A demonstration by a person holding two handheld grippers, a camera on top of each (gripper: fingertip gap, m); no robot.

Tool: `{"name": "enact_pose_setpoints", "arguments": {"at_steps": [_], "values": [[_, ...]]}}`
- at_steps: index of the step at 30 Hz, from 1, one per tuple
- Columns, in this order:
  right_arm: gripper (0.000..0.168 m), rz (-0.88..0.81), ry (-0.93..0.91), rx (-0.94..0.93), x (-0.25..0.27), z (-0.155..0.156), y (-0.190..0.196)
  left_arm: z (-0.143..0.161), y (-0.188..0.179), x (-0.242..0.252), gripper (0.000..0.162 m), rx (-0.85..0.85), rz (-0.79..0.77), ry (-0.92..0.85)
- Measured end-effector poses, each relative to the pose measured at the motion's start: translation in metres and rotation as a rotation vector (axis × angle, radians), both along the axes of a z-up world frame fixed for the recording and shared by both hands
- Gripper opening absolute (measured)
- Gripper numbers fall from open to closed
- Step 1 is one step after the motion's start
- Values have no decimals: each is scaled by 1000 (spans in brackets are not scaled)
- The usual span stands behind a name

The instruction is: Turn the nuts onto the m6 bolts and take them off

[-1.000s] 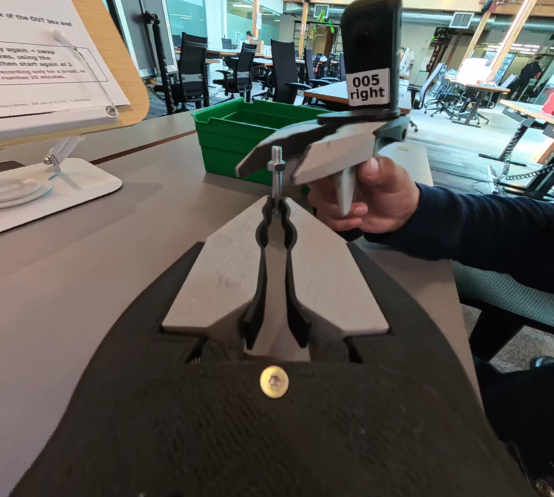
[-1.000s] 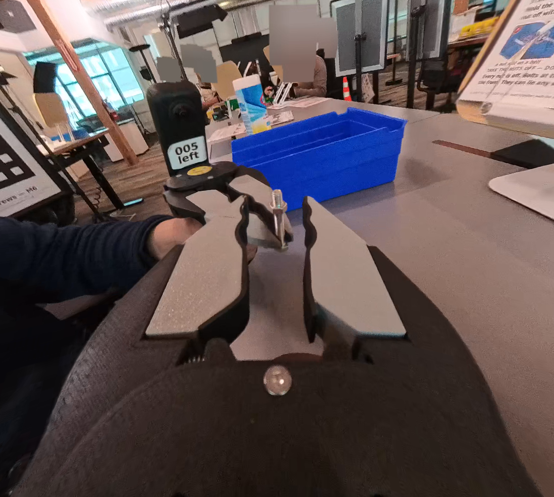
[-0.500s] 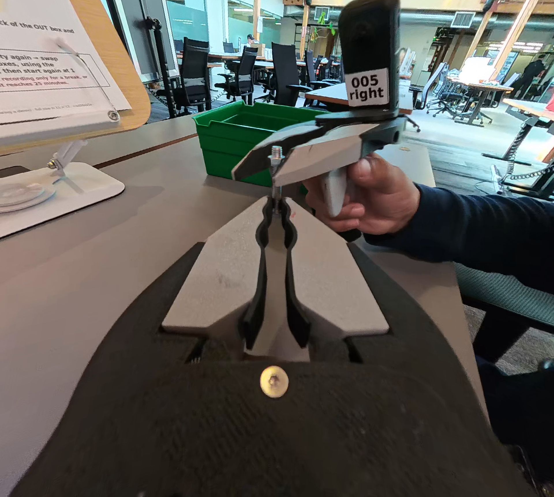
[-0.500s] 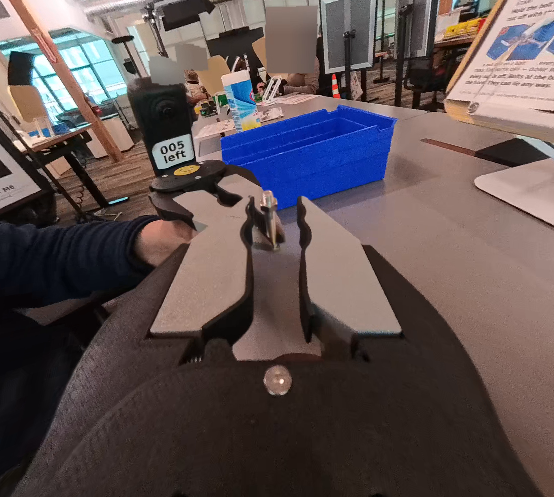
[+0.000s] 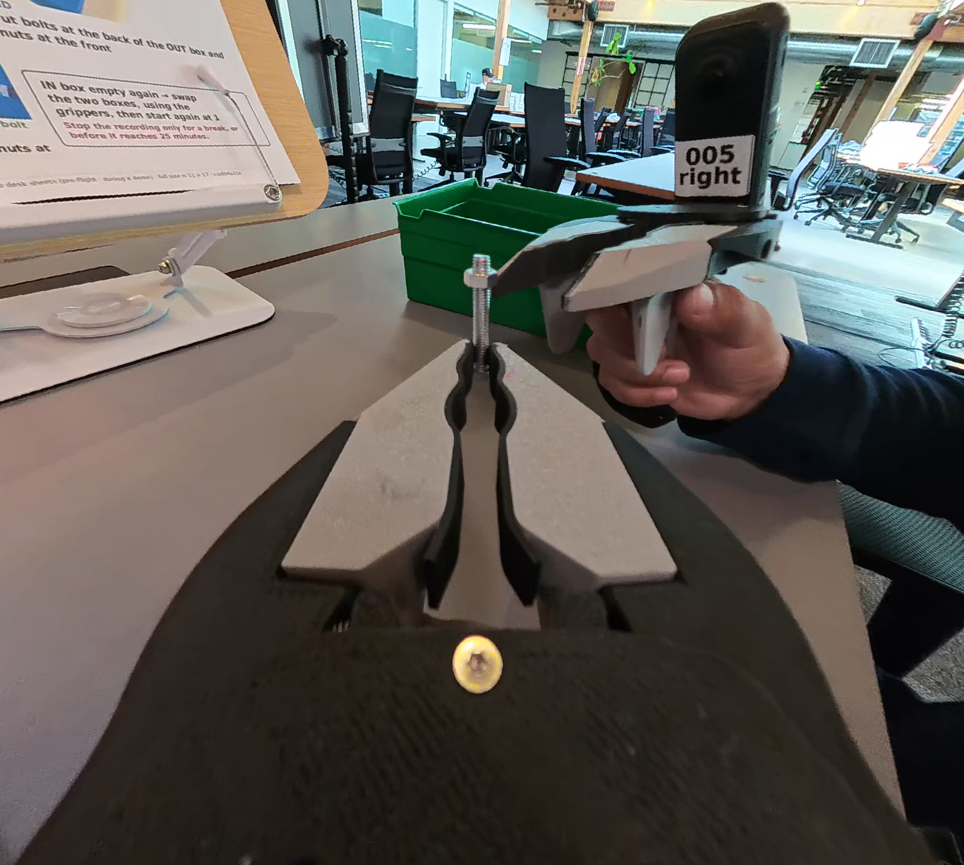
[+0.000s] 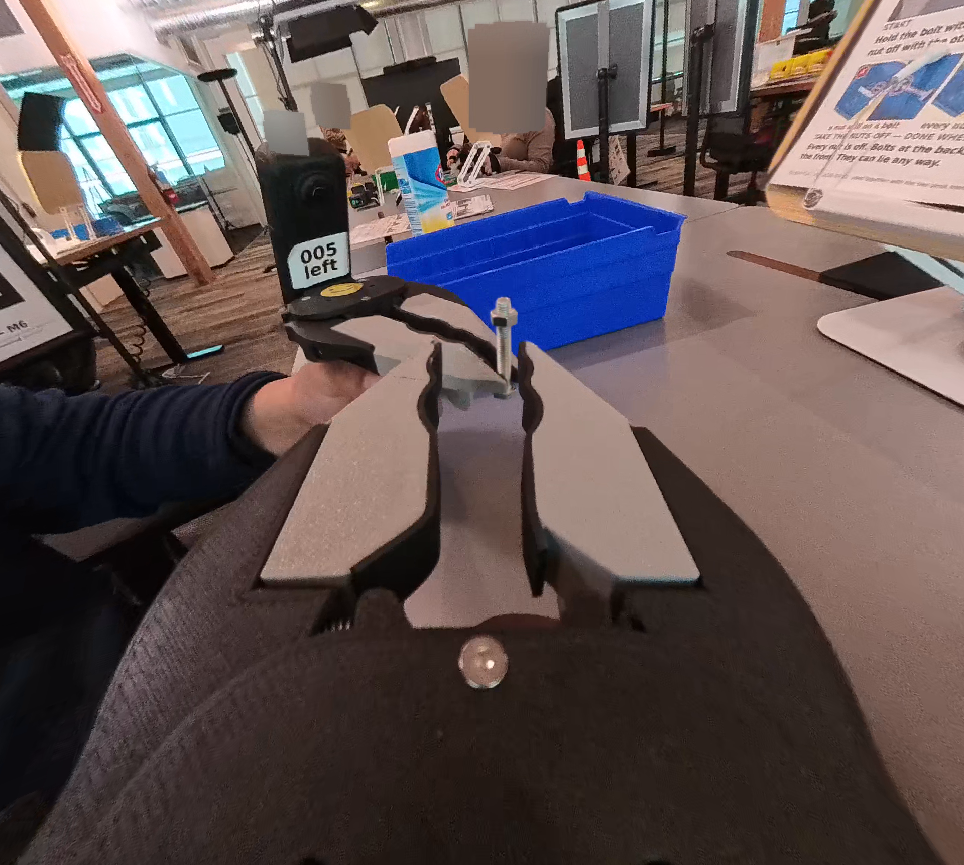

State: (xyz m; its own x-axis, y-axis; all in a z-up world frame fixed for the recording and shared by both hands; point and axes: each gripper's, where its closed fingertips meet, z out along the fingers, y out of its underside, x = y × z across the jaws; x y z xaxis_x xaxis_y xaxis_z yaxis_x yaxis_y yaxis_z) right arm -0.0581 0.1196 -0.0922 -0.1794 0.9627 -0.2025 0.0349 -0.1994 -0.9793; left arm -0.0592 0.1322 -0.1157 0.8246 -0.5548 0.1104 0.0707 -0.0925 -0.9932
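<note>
Left wrist view showed our nut [image 5: 481, 275] near the top of the upright bolt [image 5: 480, 318], which our left gripper [image 5: 480, 367] pinched by its lower end above the tabletop [image 5: 156, 422]. Our right gripper [image 6: 477, 370] was spread beside it; we judged squaring it on the nut's flats before turning best.

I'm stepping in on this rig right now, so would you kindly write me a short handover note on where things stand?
Left hand-held gripper: shut on the bolt, holding it upright above the table.
Right hand-held gripper: open, beside the bolt, holding nothing.
Nut: threaded on near the bolt's top end.
Green bin and blue bin stand behind; contents not visible.
Left: grip the nut and keep turning; direction unclear from here.
</note>
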Motion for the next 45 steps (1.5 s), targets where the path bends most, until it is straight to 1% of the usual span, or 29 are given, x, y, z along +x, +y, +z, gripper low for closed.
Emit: {"name": "enact_pose_setpoints", "arguments": {"at_steps": [9, 11, 12, 14, 17, 20, 23, 24, 26, 35, 39, 45], "values": [[19, 45, 33, -69, -4, 3, -4, -5, -4, 21, 3, -8, -62, 38], [22, 55, 19, -72, -8, 1, -7, -6, -4, 26, 3, -10, -75, 43], [25, 48, 9, -68, -9, 0, -6, -5, -4, 26, 3, -10, -73, 42], [26, 18, 18, -42, -6, 3, -1, -4, -3, 22, 3, -7, -57, 39], [23, -28, 35, -13, 3, 7, 8, -3, -1, 11, 4, -8, -22, 22], [19, -8, 26, -13, 2, 4, 5, -4, -1, 12, 3, -15, -30, 14], [18, 16, 10, -10, -6, 0, -4, -6, -3, 22, 3, -15, -60, 44], [16, 17, 5, -7, -8, -1, -5, -7, -4, 25, 4, -13, -66, 54], [7, 6, -6, 4, -10, -3, -5, -8, -4, 28, 4, -9, -69, 74], [6, 2, -22, -43, -8, -5, 0, -8, -3, 26, 4, -9, -60, 55], [6, 14, -24, -49, -9, -5, -2, -6, -3, 26, 8, -4, -61, 40], [6, 19, -38, -35, -11, -7, -6, -8, -4, 29, 4, -10, -81, 42]]}}
